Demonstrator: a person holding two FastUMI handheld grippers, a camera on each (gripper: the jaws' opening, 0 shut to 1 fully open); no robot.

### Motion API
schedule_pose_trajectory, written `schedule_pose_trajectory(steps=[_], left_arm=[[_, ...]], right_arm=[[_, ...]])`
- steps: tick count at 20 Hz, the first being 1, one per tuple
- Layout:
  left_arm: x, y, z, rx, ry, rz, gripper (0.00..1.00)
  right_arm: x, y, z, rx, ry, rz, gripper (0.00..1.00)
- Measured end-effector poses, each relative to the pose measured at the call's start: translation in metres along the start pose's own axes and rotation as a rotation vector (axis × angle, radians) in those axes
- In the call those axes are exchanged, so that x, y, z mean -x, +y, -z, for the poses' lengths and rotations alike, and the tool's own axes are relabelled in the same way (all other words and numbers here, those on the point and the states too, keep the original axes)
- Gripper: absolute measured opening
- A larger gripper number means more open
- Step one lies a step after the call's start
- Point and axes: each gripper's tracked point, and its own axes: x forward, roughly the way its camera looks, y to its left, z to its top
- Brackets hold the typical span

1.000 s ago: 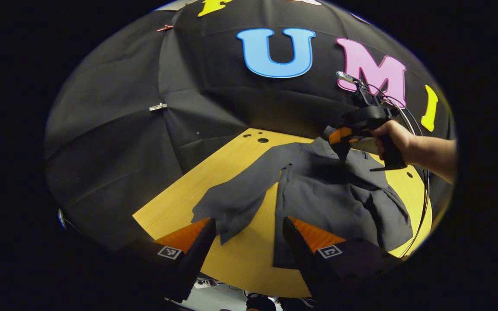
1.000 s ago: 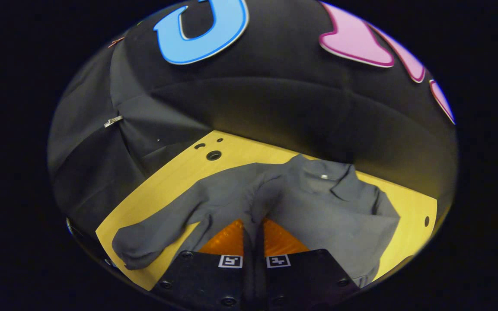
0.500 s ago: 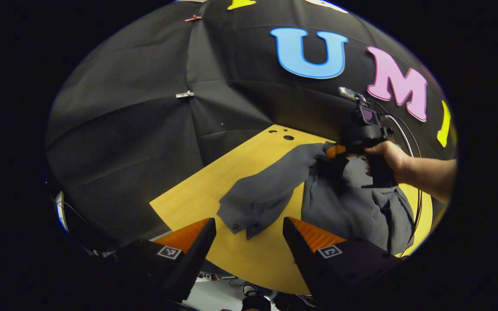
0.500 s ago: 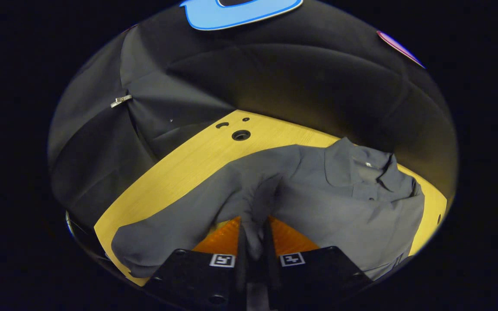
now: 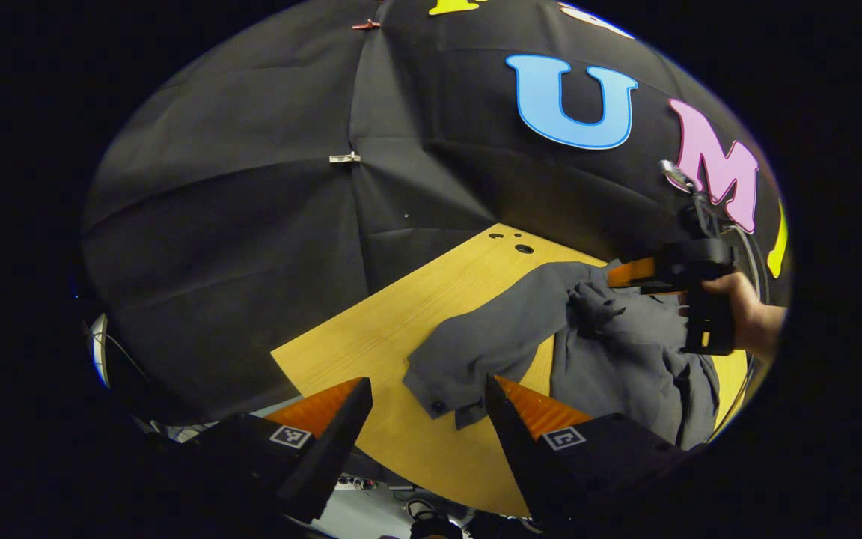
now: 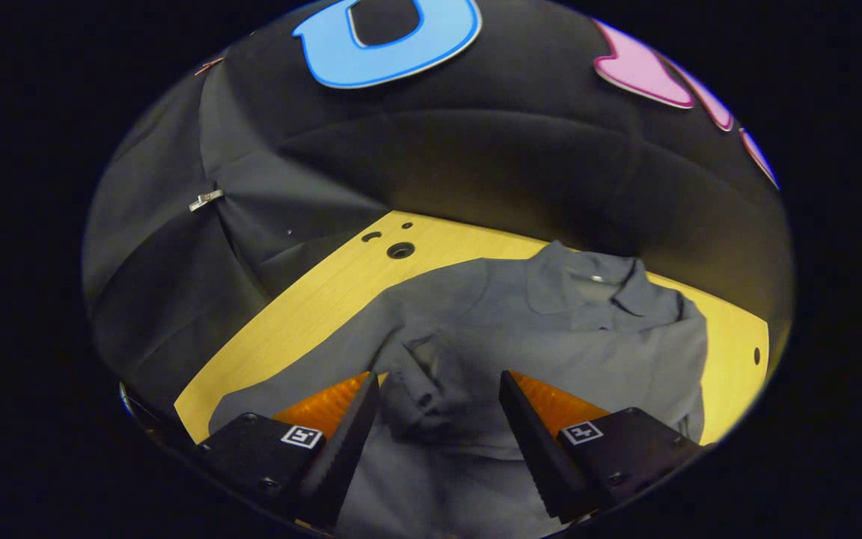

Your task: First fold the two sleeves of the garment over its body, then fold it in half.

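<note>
On the yellow table (image 6: 311, 299), the grey garment (image 6: 551, 337) lies beneath both spread grippers, left gripper (image 5: 427, 419) and right gripper (image 6: 438, 419).

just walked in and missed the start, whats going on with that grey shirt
A person is folding a grey shirt on a yellow table with a handheld gripper in each hand. One sleeve cuff lies folded over the shirt's body, and the right gripper hangs open above it, holding nothing. The other sleeve lies stretched out over the table, and the left gripper is open just short of its cuff. The fold in half is not yet done.
</note>
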Motion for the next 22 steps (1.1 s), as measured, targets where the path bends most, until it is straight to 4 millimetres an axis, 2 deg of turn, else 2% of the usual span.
schedule_pose_trajectory(steps=[1, 2, 5, 9, 12, 15, 17, 20, 22], left_arm=[[-0.012, -0.001, 0.002, -0.001, 0.004, 0.016, 0.92], [-0.023, -0.003, 0.003, 0.000, 0.011, 0.037, 0.96], [-0.049, 0.000, 0.015, -0.006, 0.036, 0.076, 0.96], [-0.083, 0.006, 0.034, 0.029, 0.091, 0.102, 0.96], [-0.099, 0.012, 0.044, 0.068, 0.129, 0.101, 0.96], [-0.112, 0.008, 0.048, 0.055, 0.151, 0.105, 0.96], [-0.119, 0.003, 0.047, 0.034, 0.155, 0.102, 0.96], [-0.127, -0.008, 0.051, 0.010, 0.177, 0.092, 0.96], [-0.134, -0.011, 0.055, -0.002, 0.199, 0.072, 0.96]], right_arm=[[0.016, -0.014, 0.001, -0.007, -0.006, 0.024, 0.99], [0.032, -0.028, 0.004, -0.018, -0.006, 0.049, 0.99], [0.087, -0.059, 0.019, -0.085, -0.012, 0.089, 0.99], [0.163, -0.115, 0.060, -0.129, -0.017, 0.212, 0.99], [0.218, -0.129, 0.090, -0.196, -0.017, 0.261, 0.99], [0.266, -0.148, 0.124, -0.227, -0.010, 0.341, 0.99], [0.295, -0.147, 0.148, -0.283, -0.003, 0.361, 0.99], [0.317, -0.147, 0.192, -0.337, 0.043, 0.397, 0.99], [0.326, -0.145, 0.211, -0.373, 0.072, 0.405, 0.99]])
